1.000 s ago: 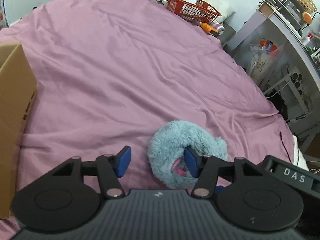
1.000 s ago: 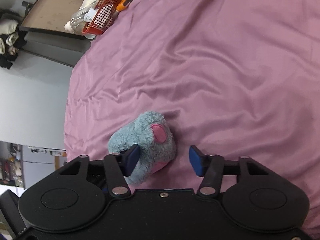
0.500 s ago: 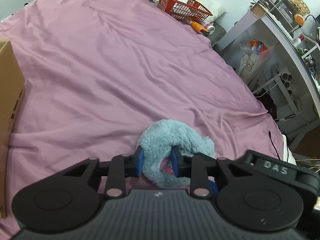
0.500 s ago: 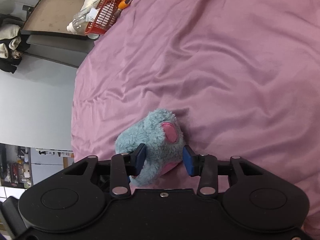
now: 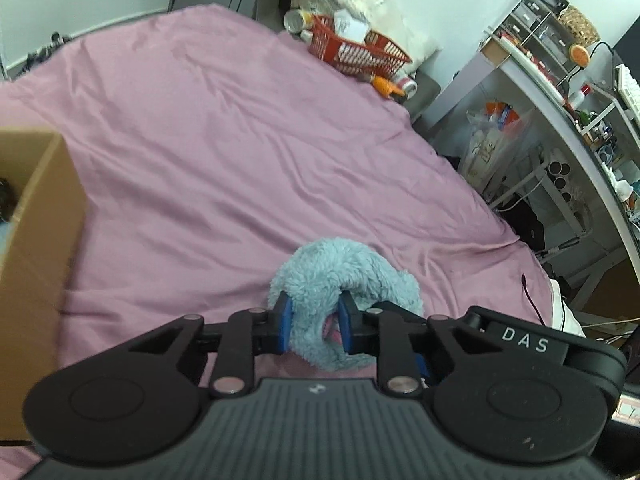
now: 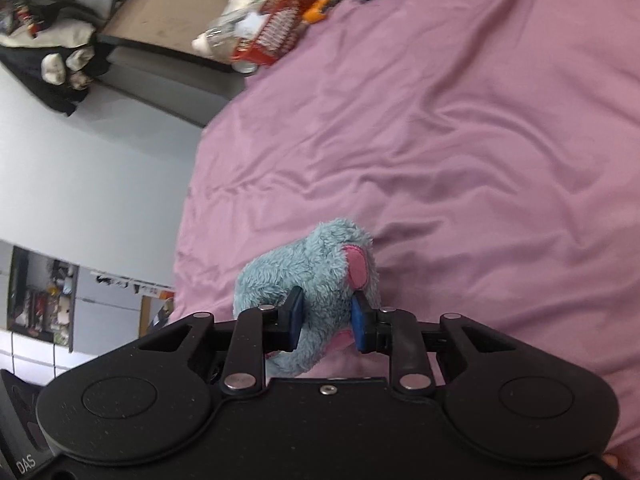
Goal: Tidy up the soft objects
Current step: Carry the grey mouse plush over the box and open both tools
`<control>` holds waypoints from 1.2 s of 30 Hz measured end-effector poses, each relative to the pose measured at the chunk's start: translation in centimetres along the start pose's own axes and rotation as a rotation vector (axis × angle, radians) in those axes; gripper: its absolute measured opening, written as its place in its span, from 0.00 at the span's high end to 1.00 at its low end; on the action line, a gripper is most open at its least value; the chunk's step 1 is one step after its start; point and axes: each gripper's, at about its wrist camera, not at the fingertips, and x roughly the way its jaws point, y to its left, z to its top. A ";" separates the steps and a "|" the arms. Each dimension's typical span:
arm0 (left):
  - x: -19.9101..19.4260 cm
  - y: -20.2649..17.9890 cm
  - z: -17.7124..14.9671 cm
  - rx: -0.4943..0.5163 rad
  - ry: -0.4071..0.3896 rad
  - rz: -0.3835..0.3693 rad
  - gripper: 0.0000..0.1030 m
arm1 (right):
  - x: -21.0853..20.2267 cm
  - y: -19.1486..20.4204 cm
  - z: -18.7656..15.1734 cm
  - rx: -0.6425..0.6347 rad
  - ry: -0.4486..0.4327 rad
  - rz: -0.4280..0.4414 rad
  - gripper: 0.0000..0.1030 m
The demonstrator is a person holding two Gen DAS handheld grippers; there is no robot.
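A fluffy light-blue plush toy (image 5: 340, 276) with pink patches is held above the pink bedsheet (image 5: 224, 152). My left gripper (image 5: 314, 326) is shut on one side of it. My right gripper (image 6: 327, 322) is shut on the other side of the plush toy (image 6: 308, 268), next to its pink ear. The right gripper's black body shows in the left wrist view (image 5: 524, 344), just right of the toy. The toy's underside is hidden by the grippers.
An open cardboard box (image 5: 36, 248) stands on the bed at the left, with something dark inside. A red basket (image 5: 356, 50) with bottles sits at the bed's far edge. A cluttered desk and shelves (image 5: 568, 92) stand to the right of the bed.
Both grippers went from open around the plush toy to shut on it. The toy has risen off the sheet and the box has come closer into the left view.
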 end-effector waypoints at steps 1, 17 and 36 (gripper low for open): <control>-0.5 0.1 0.2 0.003 -0.006 0.001 0.78 | -0.2 0.5 -0.2 -0.017 -0.003 0.009 0.76; -8.8 5.7 1.9 -0.020 -0.105 0.065 0.78 | 0.4 8.7 -5.5 -0.215 -0.038 0.140 0.77; -14.6 12.8 2.6 -0.114 -0.169 0.041 0.78 | 1.4 15.6 -10.8 -0.399 -0.072 0.203 0.77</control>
